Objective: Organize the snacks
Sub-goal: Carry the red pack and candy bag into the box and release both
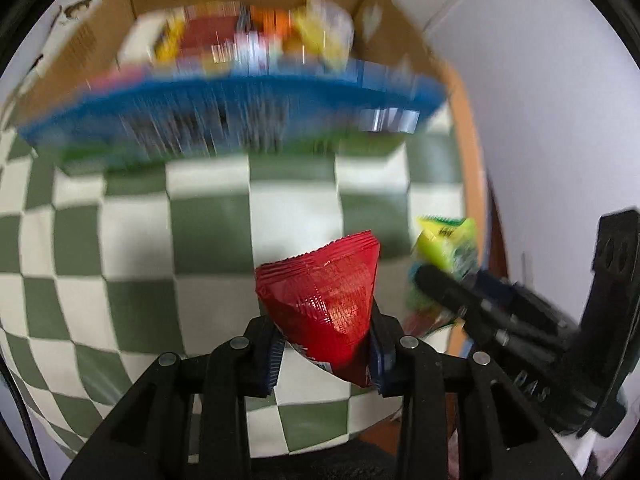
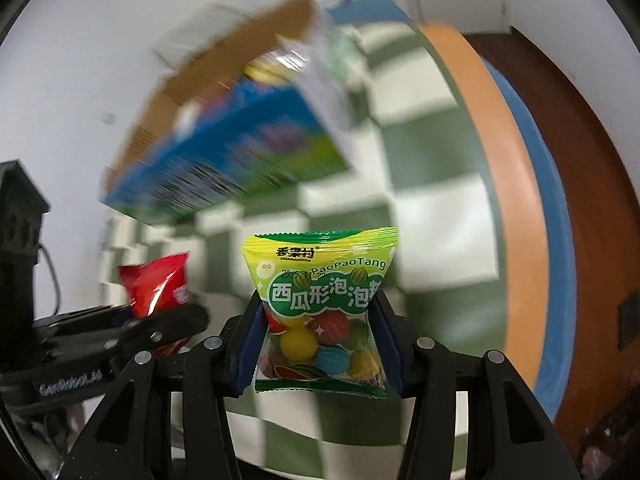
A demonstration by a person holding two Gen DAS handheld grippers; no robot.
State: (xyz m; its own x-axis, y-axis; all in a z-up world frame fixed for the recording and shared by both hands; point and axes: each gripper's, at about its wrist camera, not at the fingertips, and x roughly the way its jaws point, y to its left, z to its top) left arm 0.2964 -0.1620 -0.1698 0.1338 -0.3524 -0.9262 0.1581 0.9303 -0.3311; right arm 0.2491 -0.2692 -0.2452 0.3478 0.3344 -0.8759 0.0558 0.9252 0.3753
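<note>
Green-and-white checked cloth (image 1: 208, 240) spread flat, filling much of both views. Along the cloth's right edge, touching it, a curved orange rim (image 2: 516, 184). Outside that rim, farther from the cloth, a blue band (image 2: 560, 280). Past the band, a reddish-brown surface (image 2: 600, 160) with a small dark patch (image 2: 629, 320), too blurred to identify. Beyond the cloth's far side, white wall (image 1: 540, 100). Against it, a pale slatted panel (image 2: 224, 28), blurred.
</note>
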